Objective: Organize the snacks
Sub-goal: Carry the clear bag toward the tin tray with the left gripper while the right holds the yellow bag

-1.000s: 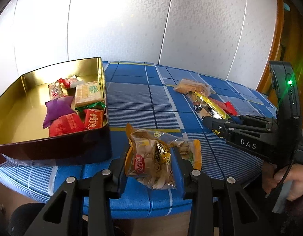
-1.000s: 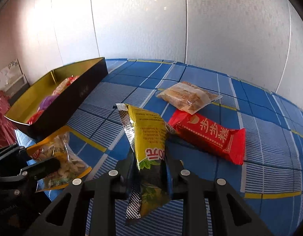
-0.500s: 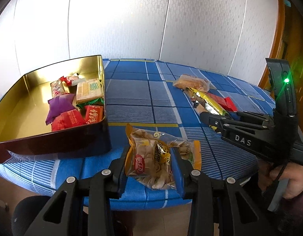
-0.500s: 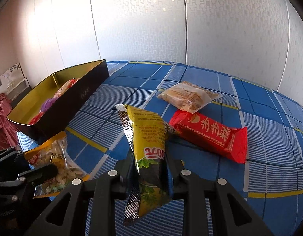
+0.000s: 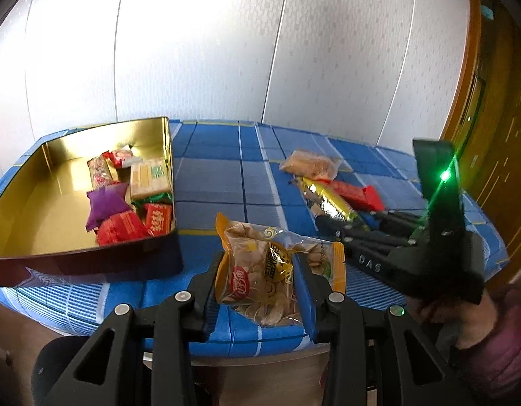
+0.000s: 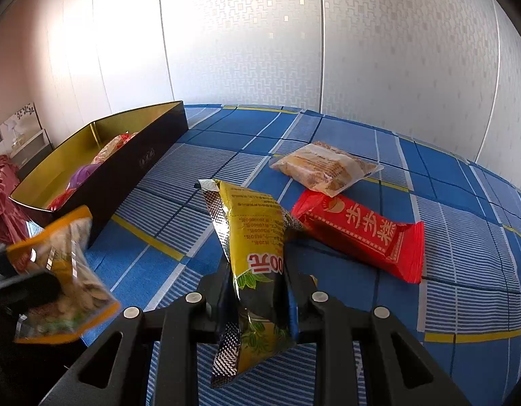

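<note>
The left hand-held gripper (image 5: 257, 280) is clamped on a clear bag of round crackers (image 5: 277, 270) and has lifted it a little over the last second: in the right wrist view the bag (image 6: 61, 277) now hangs blurred above the blue checked surface (image 6: 463, 304), where a second ago it lay lower, close to the cloth. It hangs just in front of the near wall of the gold-lined tin (image 5: 33, 216), not yet over it. The right hand-held gripper (image 6: 258, 291) has not shifted; it is clenched on a yellow packet (image 6: 257, 237), whose far end juts out above the surface.

So both snacks are gripped, and the cracker bag looks to be the first bound for the tin, which already holds several small packets at its right end. Two snacks remain loose on the surface: a red packet (image 6: 358, 237) and, beyond it, a clear pack of biscuits (image 6: 324, 167). The task seems roughly half done.
</note>
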The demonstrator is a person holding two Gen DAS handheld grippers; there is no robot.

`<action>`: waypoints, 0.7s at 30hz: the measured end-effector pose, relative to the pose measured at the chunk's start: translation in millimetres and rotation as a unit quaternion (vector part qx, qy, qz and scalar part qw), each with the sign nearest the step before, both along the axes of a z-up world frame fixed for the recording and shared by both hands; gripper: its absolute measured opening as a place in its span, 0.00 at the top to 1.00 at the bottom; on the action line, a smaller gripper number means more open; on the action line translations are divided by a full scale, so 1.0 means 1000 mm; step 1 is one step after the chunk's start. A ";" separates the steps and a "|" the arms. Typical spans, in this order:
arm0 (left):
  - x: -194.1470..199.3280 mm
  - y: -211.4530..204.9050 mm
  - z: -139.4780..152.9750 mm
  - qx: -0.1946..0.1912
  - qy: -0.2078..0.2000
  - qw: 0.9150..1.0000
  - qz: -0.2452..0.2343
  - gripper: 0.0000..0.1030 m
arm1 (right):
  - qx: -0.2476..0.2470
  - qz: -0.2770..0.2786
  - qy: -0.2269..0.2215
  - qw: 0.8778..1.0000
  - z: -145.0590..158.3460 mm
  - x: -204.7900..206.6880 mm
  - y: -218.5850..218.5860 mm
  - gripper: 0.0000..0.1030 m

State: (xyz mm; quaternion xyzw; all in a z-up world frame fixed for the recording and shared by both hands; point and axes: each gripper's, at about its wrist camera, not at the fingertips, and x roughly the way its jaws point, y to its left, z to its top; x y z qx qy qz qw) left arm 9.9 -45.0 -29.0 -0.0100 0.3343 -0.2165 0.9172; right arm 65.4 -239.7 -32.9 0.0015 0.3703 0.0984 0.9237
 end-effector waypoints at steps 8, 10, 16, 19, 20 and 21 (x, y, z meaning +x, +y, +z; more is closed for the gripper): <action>-0.003 0.009 0.012 -0.010 -0.004 1.000 0.011 0.62 | -0.003 0.000 -0.001 1.000 -0.001 0.000 0.001 0.74; -0.003 0.012 0.016 -0.014 -0.007 1.000 0.015 0.62 | -0.003 0.000 -0.001 1.000 -0.001 0.000 0.000 0.74; -0.003 0.025 0.033 -0.020 -0.025 0.999 0.032 0.62 | -0.004 0.000 -0.001 1.000 -0.001 0.000 0.000 0.74; 0.000 0.035 0.037 -0.018 -0.030 0.998 0.050 0.62 | -0.005 0.000 -0.002 1.000 -0.001 0.000 0.001 0.74; 0.001 0.039 0.037 -0.019 -0.030 0.998 0.055 0.62 | -0.006 0.001 -0.002 1.000 -0.001 0.000 0.001 0.74; 0.003 0.045 0.038 -0.020 -0.029 0.997 0.065 0.62 | -0.006 0.001 -0.002 1.000 -0.001 0.000 0.000 0.74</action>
